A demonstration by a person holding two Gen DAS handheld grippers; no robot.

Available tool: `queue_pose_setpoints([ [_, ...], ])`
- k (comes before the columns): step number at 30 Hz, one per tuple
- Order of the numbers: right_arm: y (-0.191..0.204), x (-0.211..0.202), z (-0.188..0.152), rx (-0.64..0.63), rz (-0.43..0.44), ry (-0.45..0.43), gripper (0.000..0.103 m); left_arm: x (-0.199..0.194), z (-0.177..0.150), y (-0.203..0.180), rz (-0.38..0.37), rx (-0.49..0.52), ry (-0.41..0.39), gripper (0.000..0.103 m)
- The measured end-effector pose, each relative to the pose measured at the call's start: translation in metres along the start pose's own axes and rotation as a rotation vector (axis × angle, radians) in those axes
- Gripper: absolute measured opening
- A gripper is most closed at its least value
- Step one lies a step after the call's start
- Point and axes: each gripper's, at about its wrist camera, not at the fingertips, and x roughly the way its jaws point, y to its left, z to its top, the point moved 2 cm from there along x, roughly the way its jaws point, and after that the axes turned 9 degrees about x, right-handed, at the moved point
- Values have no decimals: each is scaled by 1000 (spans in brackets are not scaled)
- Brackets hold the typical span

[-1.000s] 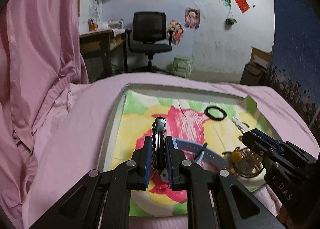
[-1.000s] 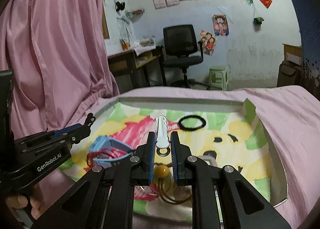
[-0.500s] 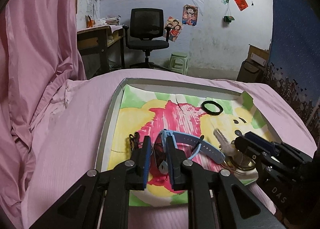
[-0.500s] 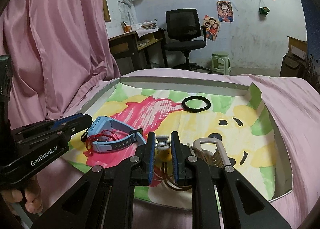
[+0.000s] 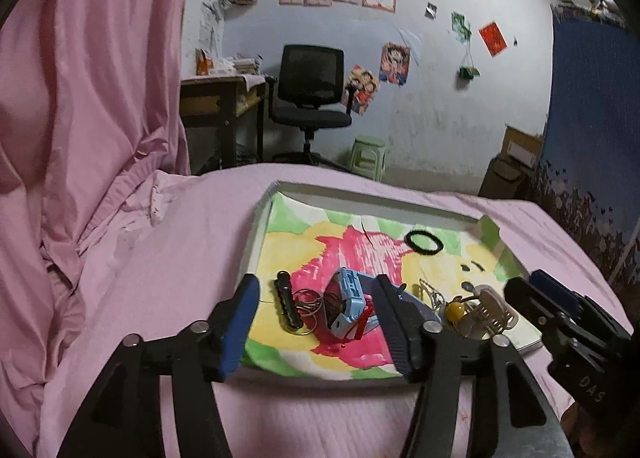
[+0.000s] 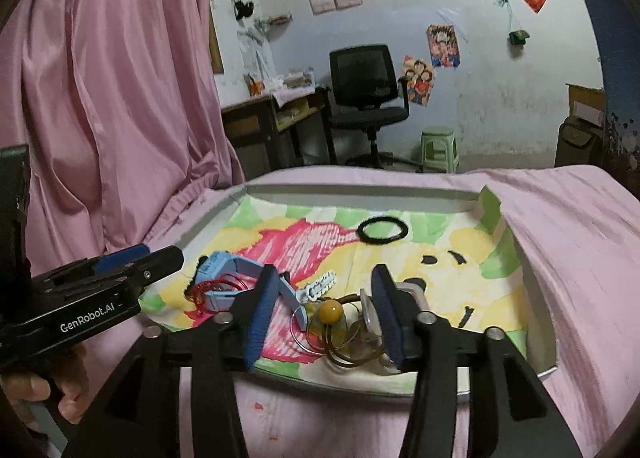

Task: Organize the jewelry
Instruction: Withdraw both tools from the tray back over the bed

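Observation:
A shallow tray [image 5: 262, 226] lined with a colourful drawing lies on the pink bed; it also shows in the right wrist view [image 6: 540, 322]. In it lie a black keychain with rings [image 5: 289, 308], a blue watch [image 5: 346, 300] with red cord, a yellow bead with wire rings [image 5: 456, 310], a metal clip [image 5: 494, 308] and a black hair band [image 5: 424, 242]. My left gripper [image 5: 316, 324] is open and empty above the tray's near edge. My right gripper [image 6: 322, 312] is open and empty over the yellow bead [image 6: 330, 312]. The watch [image 6: 228, 272], a white key piece [image 6: 320, 284] and the hair band [image 6: 382, 230] lie beyond.
Pink bedsheet [image 5: 160, 258] surrounds the tray. A pink curtain [image 5: 80, 98] hangs at the left. A black office chair [image 5: 310, 98], a desk [image 5: 216, 98] and a green stool [image 5: 368, 154] stand by the far wall.
Both grippers have opened and pulled back. The left let go of the black keychain, the right let go of the bead and key bundle; both now lie in the tray.

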Motion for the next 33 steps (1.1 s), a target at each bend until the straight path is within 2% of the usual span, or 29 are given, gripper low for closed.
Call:
queue_pose_setpoints([
  [2, 0, -9, 0, -1, 2, -24, 47, -11, -2, 3, 15, -19, -31, 72],
  [8, -1, -41, -1, 16, 9, -116, 65, -44, -11, 7, 37, -55, -104, 92],
  [12, -1, -64, -5, 17, 20, -158, 81, -66, -20, 4, 46, -52, -139, 96],
  [15, 0, -78, -8, 11, 23, -176, 87, -83, -28, 0, 47, -43, -163, 99],
  [21, -2, -112, -19, 3, 27, -198, 92, -117, -46, -9, 36, -35, -200, 101],
  [33, -7, -175, -49, -3, 14, -214, 92, -177, -82, -19, 50, 3, -246, 102],
])
